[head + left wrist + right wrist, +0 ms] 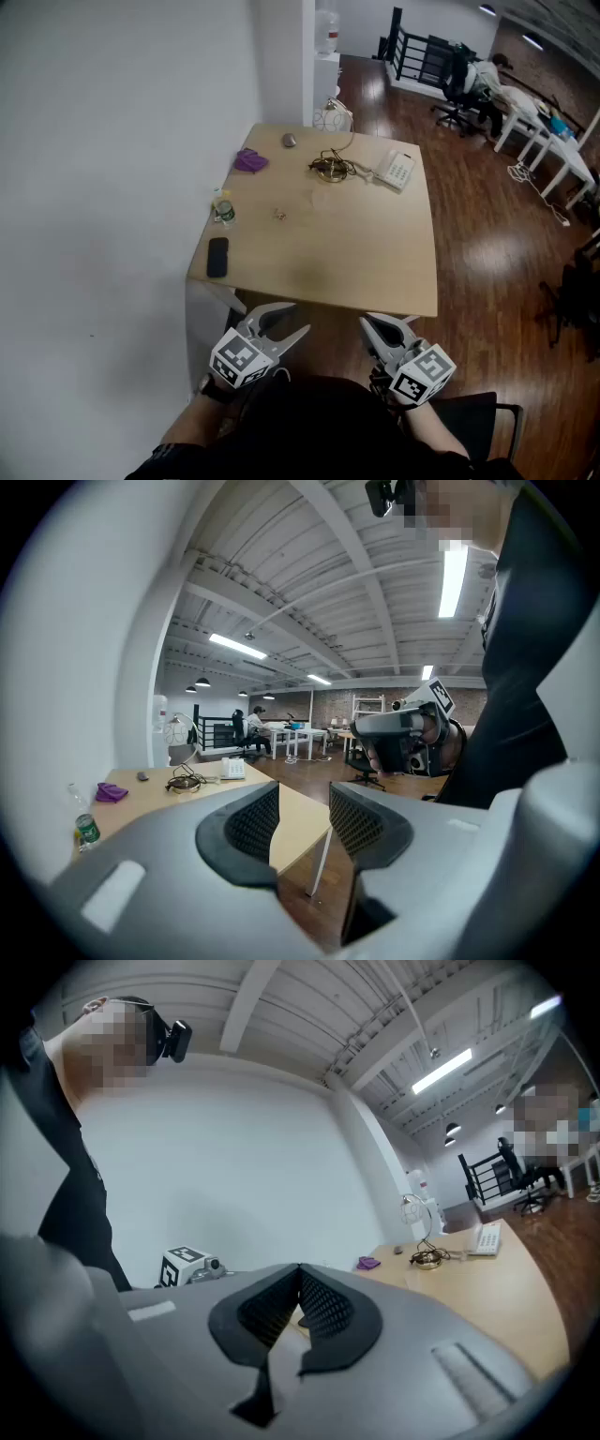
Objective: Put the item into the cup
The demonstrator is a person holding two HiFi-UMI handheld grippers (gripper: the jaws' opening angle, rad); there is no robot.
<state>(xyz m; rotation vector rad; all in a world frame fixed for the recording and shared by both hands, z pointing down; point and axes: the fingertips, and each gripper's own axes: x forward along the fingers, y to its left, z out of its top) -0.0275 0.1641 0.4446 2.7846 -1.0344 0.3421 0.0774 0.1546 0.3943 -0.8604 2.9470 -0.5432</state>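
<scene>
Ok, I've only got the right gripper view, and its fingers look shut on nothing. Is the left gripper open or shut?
Observer: Open. The left gripper has its fingers apart, nothing between them.
Operator: What's on the table nearest us?
Observer: A flat black phone lies near the left front corner of the light wooden table.
Operator: Anything behind it?
Observer: A small clear bottle with a green label stands by the left edge.

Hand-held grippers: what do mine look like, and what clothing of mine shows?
Both the left hand-held gripper and the right hand-held gripper are light grey plastic, with two curved jaws lined by black mesh-textured pads. Each carries a white cube with black square markers. The person wears a black top.
</scene>
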